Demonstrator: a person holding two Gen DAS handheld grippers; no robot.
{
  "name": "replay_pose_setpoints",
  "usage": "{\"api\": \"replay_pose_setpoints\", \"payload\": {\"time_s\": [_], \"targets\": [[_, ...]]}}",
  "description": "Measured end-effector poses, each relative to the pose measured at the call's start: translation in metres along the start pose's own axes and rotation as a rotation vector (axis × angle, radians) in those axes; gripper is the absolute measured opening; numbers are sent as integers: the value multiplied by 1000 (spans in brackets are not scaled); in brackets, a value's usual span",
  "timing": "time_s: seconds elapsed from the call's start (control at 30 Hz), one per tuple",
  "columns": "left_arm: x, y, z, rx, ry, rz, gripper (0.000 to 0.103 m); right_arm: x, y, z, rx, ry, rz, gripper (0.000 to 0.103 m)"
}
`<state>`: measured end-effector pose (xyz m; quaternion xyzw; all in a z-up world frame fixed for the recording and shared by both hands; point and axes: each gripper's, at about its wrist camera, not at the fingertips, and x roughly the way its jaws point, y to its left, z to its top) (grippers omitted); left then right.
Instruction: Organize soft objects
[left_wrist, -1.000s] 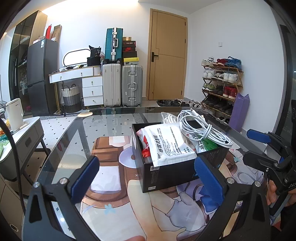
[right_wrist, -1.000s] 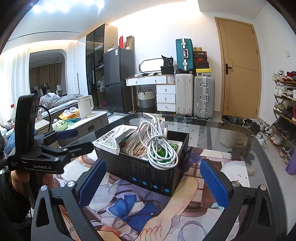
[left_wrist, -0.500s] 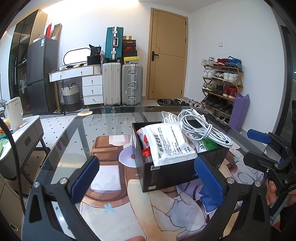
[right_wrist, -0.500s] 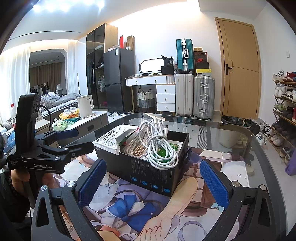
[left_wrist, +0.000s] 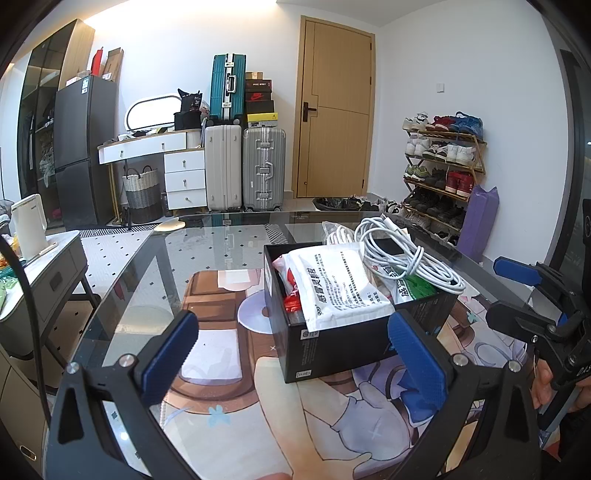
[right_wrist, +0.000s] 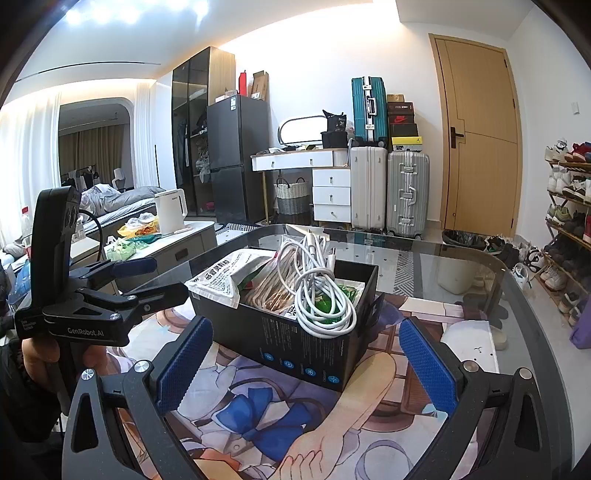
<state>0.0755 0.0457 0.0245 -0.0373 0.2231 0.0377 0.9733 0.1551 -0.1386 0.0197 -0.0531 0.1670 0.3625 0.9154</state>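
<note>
A black box (left_wrist: 354, 341) stands on the glass table (left_wrist: 207, 243) and also shows in the right wrist view (right_wrist: 295, 354). It holds a white printed packet (left_wrist: 336, 284), a coil of white cable (left_wrist: 406, 258), green and red packets. The packet (right_wrist: 225, 275) and cable (right_wrist: 317, 291) show in the right wrist view too. My left gripper (left_wrist: 295, 360) is open and empty, just in front of the box. My right gripper (right_wrist: 306, 363) is open and empty, near the box's corner. Each gripper shows in the other's view, left (right_wrist: 122, 284) and right (left_wrist: 517, 291).
A printed anime mat (left_wrist: 229, 369) covers the table under the box. Beyond the table stand suitcases (left_wrist: 243, 166), a white dresser (left_wrist: 177, 166), a door (left_wrist: 336, 110) and a shoe rack (left_wrist: 439, 173). A side cabinet with a kettle (right_wrist: 170, 214) is at the left.
</note>
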Motion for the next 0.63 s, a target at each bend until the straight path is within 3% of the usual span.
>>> {"api": "replay_pose_setpoints", "payload": {"time_s": [0.63], "targets": [[-1, -2, -3, -2, -6, 2, 103, -2, 1, 1, -15, 3, -4, 102]]}}
